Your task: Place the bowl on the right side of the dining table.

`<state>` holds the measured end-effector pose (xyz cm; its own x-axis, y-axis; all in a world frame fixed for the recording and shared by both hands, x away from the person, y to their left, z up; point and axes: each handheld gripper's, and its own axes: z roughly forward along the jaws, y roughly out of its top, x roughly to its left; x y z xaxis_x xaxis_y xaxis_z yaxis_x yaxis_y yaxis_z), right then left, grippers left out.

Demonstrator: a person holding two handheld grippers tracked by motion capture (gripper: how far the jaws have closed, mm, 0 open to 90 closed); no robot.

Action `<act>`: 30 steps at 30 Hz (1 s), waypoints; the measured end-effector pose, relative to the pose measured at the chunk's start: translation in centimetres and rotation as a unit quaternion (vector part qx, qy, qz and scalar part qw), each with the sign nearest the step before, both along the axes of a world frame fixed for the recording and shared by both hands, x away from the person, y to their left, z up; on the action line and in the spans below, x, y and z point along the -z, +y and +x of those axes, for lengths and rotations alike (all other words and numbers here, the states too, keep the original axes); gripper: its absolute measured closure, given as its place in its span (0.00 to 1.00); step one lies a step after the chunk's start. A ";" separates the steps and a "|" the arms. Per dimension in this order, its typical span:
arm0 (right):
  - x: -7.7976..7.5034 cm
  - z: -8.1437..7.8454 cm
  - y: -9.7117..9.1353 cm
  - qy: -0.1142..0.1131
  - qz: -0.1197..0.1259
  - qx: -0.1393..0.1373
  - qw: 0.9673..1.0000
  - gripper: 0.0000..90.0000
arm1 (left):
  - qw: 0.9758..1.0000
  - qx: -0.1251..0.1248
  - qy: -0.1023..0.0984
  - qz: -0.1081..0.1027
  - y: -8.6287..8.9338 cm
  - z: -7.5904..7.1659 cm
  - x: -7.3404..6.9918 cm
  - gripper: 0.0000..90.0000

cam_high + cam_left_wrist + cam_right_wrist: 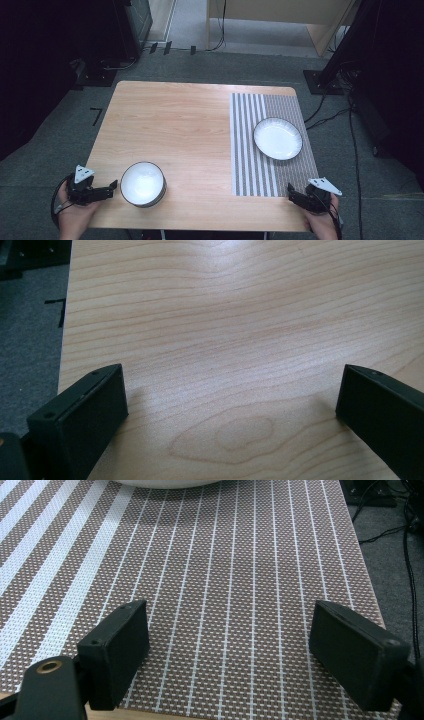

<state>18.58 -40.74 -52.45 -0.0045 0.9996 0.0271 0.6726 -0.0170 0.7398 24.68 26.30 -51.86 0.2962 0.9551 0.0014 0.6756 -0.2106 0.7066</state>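
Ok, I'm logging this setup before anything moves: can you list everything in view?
bowl: one, white with dark rim, near left of the table, beside the left gripper.
plate: one, white with dark rim, on the placemat.
placemat: one, brown-grey with white stripes, right side of the table.
table: one, light wood, centre.
cables: several, black, on the grey floor to the right.
left gripper: one, black, near-left table edge, jaws open and empty.
right gripper: one, black, over the placemat's near edge, jaws open and empty.
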 end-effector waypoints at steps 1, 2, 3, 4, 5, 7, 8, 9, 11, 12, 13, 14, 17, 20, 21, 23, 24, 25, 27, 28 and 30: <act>0.0 0.0 0.0 0.000 0.000 0.002 1.000 0.18 | 1.000 -0.001 0.000 0.000 0.0 0.0 0.0 0.00; 0.0 0.0 0.1 -0.001 -0.003 0.002 1.000 0.19 | 1.000 -0.001 0.000 0.000 0.0 0.0 0.0 0.00; -0.1 -0.1 0.1 -0.002 -0.009 -0.001 1.000 0.20 | 1.000 0.000 0.000 0.000 0.0 0.0 0.0 0.00; -0.3 -0.2 0.2 -0.003 -0.011 -0.003 1.000 0.21 | 1.000 0.000 0.000 0.000 0.0 0.0 0.0 0.00; -0.3 -0.2 0.2 -0.003 -0.011 -0.003 1.000 0.21 | 1.000 0.000 0.000 0.000 0.0 0.0 0.0 0.00; -1.1 -0.4 0.3 -0.021 0.009 -0.008 1.000 0.23 | 1.000 0.000 0.000 0.000 0.0 0.0 0.0 0.00; -1.4 -0.4 0.3 -0.026 0.012 -0.006 1.000 0.24 | 1.000 0.000 0.000 0.000 0.0 0.0 0.0 0.00; -1.6 -0.4 0.4 -0.028 0.013 -0.004 1.000 0.24 | 1.000 0.002 0.000 0.000 0.0 0.0 0.0 0.00; -2.0 -0.3 0.6 -0.033 0.011 -0.001 0.999 0.25 | 1.000 0.002 0.000 0.000 0.0 0.0 0.0 0.00; -2.2 -0.3 0.7 -0.036 0.011 0.002 0.999 0.26 | 1.000 0.002 0.000 0.000 0.0 0.0 0.0 0.00; -2.2 -0.3 0.7 -0.036 0.011 0.002 0.999 0.26 | 1.000 0.002 0.000 0.000 0.0 0.0 0.0 0.00; -2.7 -0.3 0.9 -0.044 0.012 0.004 0.999 0.27 | 1.000 0.003 0.000 0.000 0.0 0.0 0.0 0.00; -3.2 -0.3 1.2 -0.051 0.017 0.003 0.999 0.28 | 1.000 0.004 0.000 0.000 0.0 0.0 0.0 0.00; -4.0 -0.4 1.9 -0.059 0.018 -0.008 0.998 0.28 | 1.000 0.003 0.000 0.000 0.0 0.0 0.0 0.00; -4.4 -0.5 2.5 -0.061 0.016 -0.012 0.998 0.28 | 1.000 0.004 0.000 -0.001 0.0 0.0 0.0 0.00; -4.8 -0.4 3.0 -0.061 0.016 -0.013 0.998 0.28 | 1.000 0.004 0.000 -0.002 0.0 0.0 0.0 0.00; -5.0 -0.4 3.2 -0.061 0.017 -0.014 0.998 0.28 | 1.000 0.004 0.000 -0.001 0.0 0.0 0.0 0.00; -5.2 -0.4 3.4 -0.060 0.022 -0.015 0.998 0.28 | 1.000 0.004 0.000 -0.001 0.0 0.0 0.0 0.00; -5.5 -0.3 4.0 -0.061 0.022 -0.021 0.998 0.28 | 1.000 0.004 0.000 0.000 0.0 0.0 0.0 0.00; -5.5 -0.3 4.0 -0.061 0.022 -0.021 0.998 0.28 | 1.000 0.004 0.000 0.000 0.0 0.0 0.0 0.00; -5.9 -0.2 4.5 -0.063 0.020 -0.028 0.997 0.28 | 1.000 0.005 0.001 0.000 0.0 0.0 0.0 0.00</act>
